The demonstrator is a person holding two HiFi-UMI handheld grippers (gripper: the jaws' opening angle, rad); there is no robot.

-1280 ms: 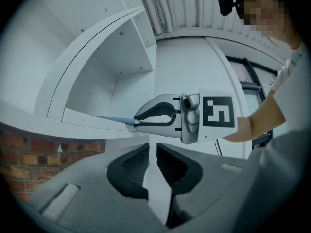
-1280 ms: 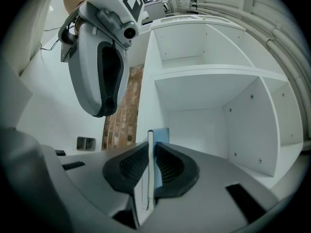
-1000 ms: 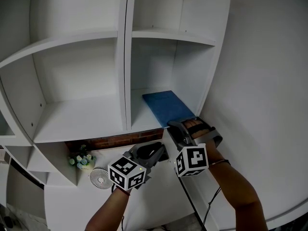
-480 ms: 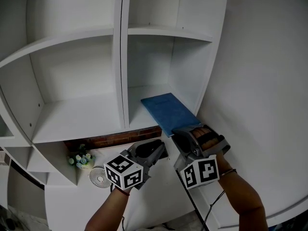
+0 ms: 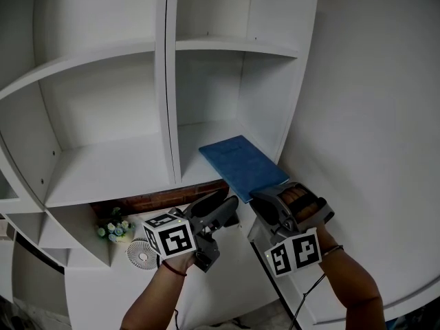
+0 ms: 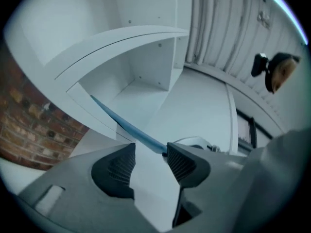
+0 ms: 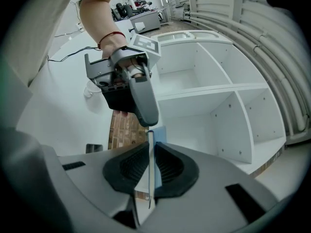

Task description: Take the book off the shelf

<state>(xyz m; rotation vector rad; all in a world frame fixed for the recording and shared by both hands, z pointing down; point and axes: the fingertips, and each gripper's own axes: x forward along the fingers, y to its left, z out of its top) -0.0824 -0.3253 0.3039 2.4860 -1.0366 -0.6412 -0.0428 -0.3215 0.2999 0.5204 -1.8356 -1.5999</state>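
Note:
A thin blue book [image 5: 238, 161] lies flat on the floor of the lower right compartment of the white shelf [image 5: 117, 167], its near end sticking out over the front edge. My right gripper [image 5: 265, 196] is shut on that near end; in the right gripper view the book's edge [image 7: 149, 149] stands pinched between the pads [image 7: 167, 168]. My left gripper [image 5: 224, 202] hovers just left of the book, below the shelf edge. Its jaws have just been opening, and nothing is between its pads [image 6: 116, 166]. The left gripper [image 6: 149, 152] looks along the book's blue edge [image 6: 126, 125].
Under the shelf runs a strip of brick [image 5: 161, 200]. A small flower pot [image 5: 117, 229] and a round white fan [image 5: 144, 254] sit at lower left. A curved white wall [image 5: 371, 115] rises to the right. A black cable [image 5: 278, 291] runs below my right hand.
The right gripper has drawn the book further out of the compartment towards me. The left gripper has rolled over and its jaws have spread apart.

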